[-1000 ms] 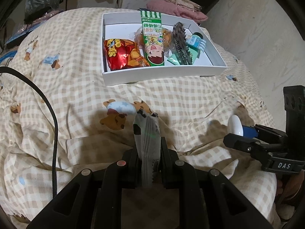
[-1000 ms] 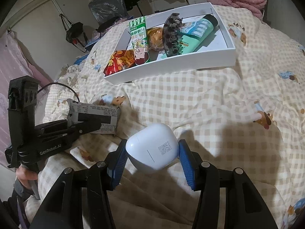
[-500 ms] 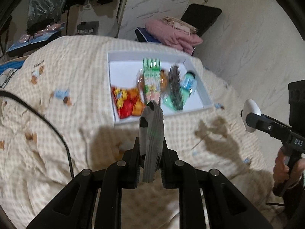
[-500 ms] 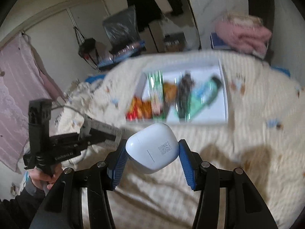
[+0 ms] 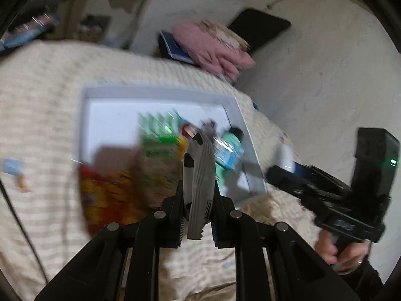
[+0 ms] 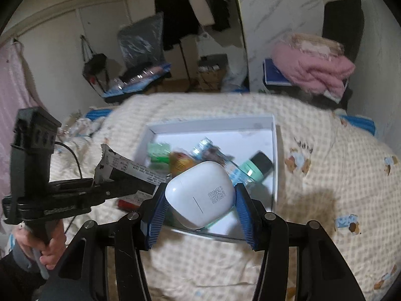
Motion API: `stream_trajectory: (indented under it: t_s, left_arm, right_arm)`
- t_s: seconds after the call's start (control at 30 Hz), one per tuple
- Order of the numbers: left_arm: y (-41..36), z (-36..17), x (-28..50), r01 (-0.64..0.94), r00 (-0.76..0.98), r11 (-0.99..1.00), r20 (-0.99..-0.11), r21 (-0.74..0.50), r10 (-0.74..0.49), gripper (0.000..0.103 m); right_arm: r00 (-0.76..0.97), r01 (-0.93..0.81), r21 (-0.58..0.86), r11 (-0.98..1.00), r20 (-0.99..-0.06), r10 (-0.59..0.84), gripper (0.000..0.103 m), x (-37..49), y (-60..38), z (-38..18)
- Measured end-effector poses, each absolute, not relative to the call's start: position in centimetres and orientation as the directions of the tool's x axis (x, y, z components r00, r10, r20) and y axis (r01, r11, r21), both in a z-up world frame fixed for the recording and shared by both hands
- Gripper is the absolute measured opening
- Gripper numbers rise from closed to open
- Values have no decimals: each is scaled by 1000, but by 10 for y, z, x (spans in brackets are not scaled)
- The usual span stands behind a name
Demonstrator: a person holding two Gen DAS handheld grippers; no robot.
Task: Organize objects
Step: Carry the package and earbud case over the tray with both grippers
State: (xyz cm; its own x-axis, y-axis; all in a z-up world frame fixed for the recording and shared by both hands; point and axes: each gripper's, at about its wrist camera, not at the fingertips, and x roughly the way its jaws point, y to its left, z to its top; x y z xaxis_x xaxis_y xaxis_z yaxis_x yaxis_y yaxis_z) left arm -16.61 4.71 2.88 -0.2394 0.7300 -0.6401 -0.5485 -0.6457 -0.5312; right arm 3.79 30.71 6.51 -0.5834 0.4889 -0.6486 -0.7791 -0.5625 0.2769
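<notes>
Left gripper (image 5: 198, 208): pressed together on a grey snack wrapper (image 5: 200, 175), which stood upright between its jaws, serrated end low.
Left gripper in the right wrist view (image 6: 130, 183): reached in from the left, the wrapper (image 6: 125, 166) lying flat along it, printed side up, a person's hand (image 6: 42, 243) round the handle.
Right gripper (image 6: 200, 200): pinched a white earbud case (image 6: 200, 195) between blue ribbed pads (image 6: 244, 215), the QR-code face turned toward the camera.
Right gripper in the left wrist view (image 5: 283, 173): came in from the right, the case (image 5: 284, 155) a white blur at its tip, a hand (image 5: 335, 245) gripping below.
White box (image 6: 274, 150): lay open on the bed just beyond both grippers; the case hung in front of its near right part.
Box contents: a green tube with a black cap (image 6: 255, 168) at the right, a green packet (image 6: 158, 153) at the left, a red and yellow snack bag (image 5: 107, 195) at the near left; the rest was too blurred to name.
Bedding (image 6: 325, 175): a beige checked quilt with bear prints, rumpled at the left.
Far side: a folded pink blanket (image 6: 313, 67) on a blue book at the right, dark clothes (image 6: 175, 12) hanging by the wall.
</notes>
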Motion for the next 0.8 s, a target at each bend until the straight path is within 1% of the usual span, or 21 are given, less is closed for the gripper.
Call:
stream_trajectory:
  t_s: [0.03,0.1,0.17,0.23,0.27,0.33,0.43,0.47,0.53,0.6,0.63,0.7,0.73,0.77,0.8]
  left_arm:
    - [52,18,-167,-558,-212,-610,-614,-563,760,19]
    - [57,5,-169,-551,-202,-591,-592,-590,780,19]
    - [58,-5,-171,-544,-208,-580,-572,-606,793,22]
    - [56,-6,-171,-551,-245,-606,-583,-573,774,29]
    - [55,-5,-170,-566,-276,-631,-599,-531,752,33]
    - [53,-5,-167,-581,-296,-644,-607,-498,737,35]
    - [51,-6,-167,-574,-283,-651,-627,-496,726,38]
    - [52,-7,-165,-576,-274,-664,-653,-476,706,44]
    - [56,-6,-161,-589,-279,-685,-686,-430,671,49]
    - [59,-4,-153,-604,-327,-714,-706,-355,628,59]
    - [61,-3,-150,-611,-343,-722,-713,-326,612,62]
    - [65,-1,-147,-627,-359,-723,-715,-292,600,78]
    - [66,0,-146,-632,-362,-722,-716,-282,596,80]
    - [67,1,-146,-633,-370,-725,-718,-271,590,81]
    - [67,1,-146,-629,-374,-731,-721,-265,583,81]
  right_arm:
    - [-571,-787,273,-553,-662,485,54,37,311,57]
    - [-559,-794,276,-542,-682,472,54,38,318,43]
    - [-550,-795,267,-545,-697,460,54,35,321,32]
    - [-527,-803,234,-549,-710,468,54,31,322,25]
    - [-514,-807,218,-548,-717,472,54,29,323,21]
    - [-497,-814,202,-544,-727,473,54,26,326,15]
    - [-462,-827,161,-538,-741,488,54,24,326,9]
    - [-448,-829,140,-541,-745,494,54,23,325,8]
    - [-424,-829,93,-552,-748,510,54,20,322,6]
    - [-400,-830,56,-555,-754,522,54,17,320,4]
    - [-390,-832,43,-554,-756,526,54,16,320,3]
    - [-380,-835,35,-550,-759,529,54,15,321,0]
    - [-371,-839,26,-544,-758,536,55,15,321,0]
    - [-350,-843,3,-537,-761,545,60,13,321,-1]
    - [-341,-840,-13,-543,-766,545,62,11,321,-2]
